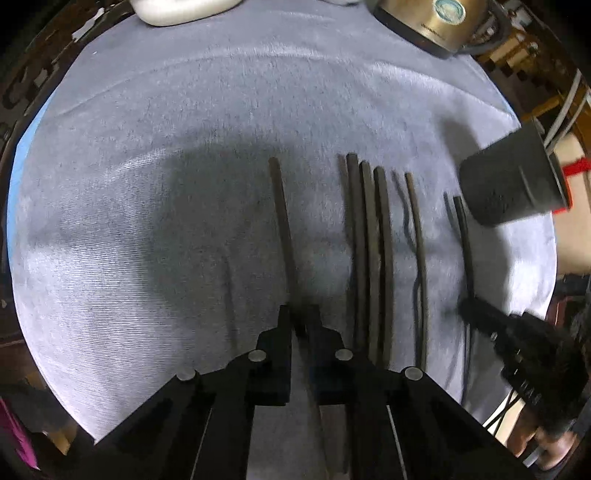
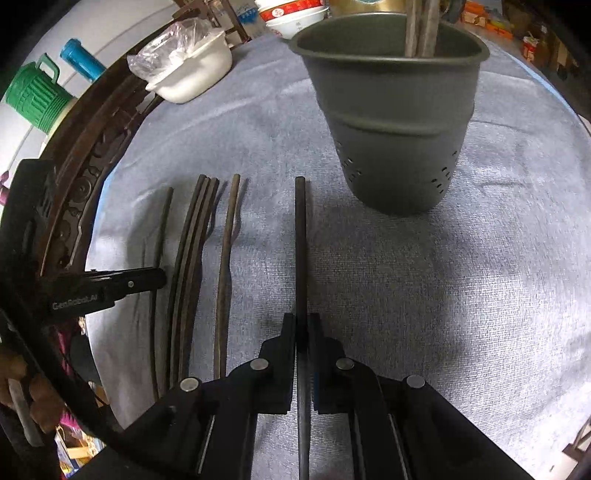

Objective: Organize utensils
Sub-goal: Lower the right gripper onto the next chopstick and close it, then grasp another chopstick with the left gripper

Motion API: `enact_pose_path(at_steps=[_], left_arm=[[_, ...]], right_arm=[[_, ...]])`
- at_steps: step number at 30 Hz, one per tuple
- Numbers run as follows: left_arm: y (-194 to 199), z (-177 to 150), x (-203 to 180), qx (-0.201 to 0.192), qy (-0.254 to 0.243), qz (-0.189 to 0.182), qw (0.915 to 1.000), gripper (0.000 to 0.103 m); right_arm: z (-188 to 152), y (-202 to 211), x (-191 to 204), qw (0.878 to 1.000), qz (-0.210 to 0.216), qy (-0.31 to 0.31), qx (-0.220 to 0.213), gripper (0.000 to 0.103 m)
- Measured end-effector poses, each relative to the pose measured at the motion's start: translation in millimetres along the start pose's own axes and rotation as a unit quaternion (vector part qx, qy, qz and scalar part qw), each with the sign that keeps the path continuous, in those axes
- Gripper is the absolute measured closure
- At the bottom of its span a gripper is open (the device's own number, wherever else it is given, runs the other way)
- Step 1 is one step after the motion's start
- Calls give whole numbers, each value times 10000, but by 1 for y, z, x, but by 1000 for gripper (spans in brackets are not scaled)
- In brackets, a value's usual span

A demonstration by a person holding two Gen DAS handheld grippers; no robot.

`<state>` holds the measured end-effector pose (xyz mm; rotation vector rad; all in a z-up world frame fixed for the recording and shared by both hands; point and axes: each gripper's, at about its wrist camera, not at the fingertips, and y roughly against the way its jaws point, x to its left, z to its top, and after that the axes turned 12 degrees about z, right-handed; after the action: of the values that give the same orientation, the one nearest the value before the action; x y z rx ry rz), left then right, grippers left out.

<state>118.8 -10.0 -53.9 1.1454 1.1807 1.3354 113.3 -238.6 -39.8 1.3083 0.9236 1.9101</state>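
Several dark chopsticks lie side by side on a grey cloth (image 1: 147,166). My left gripper (image 1: 299,314) is shut on one chopstick (image 1: 282,221) at the left of the row. My right gripper (image 2: 302,321) is shut on another chopstick (image 2: 301,240) at the right of the row. A bundle of three chopsticks (image 1: 369,240) and a single one (image 1: 417,240) lie between them; they also show in the right wrist view (image 2: 192,251). A grey perforated holder cup (image 2: 395,122) stands ahead of my right gripper with a few chopsticks (image 2: 421,29) standing in it.
A white dish (image 2: 192,77) with a plastic bag sits at the cloth's far left. Stacked bowls (image 2: 291,14) and a brass kettle (image 1: 432,18) stand at the back. A green jug (image 2: 33,96) is off the table. The dark carved table rim (image 2: 92,177) runs along the left.
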Motion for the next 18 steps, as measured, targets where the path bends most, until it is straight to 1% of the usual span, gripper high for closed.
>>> enact_pose_path(at_steps=[5, 6, 11, 12, 18], left_arm=[[-4, 6, 7, 235, -239, 1, 9994, 95], [-2, 10, 10, 254, -275, 3, 9993, 95], [-4, 22, 4, 331, -445, 73, 9984, 94], [0, 23, -4, 356, -442, 63, 9984, 94], [-1, 33, 3, 525, -261, -106, 9982, 94]], right_arm=[[12, -8, 10, 9993, -191, 124, 309, 94], [14, -10, 12, 9989, -241, 129, 384, 94], [28, -18, 18, 9963, -408, 181, 730, 94], [31, -20, 18, 9959, -414, 161, 788, 93], [46, -28, 19, 9920, -480, 63, 1163, 93]])
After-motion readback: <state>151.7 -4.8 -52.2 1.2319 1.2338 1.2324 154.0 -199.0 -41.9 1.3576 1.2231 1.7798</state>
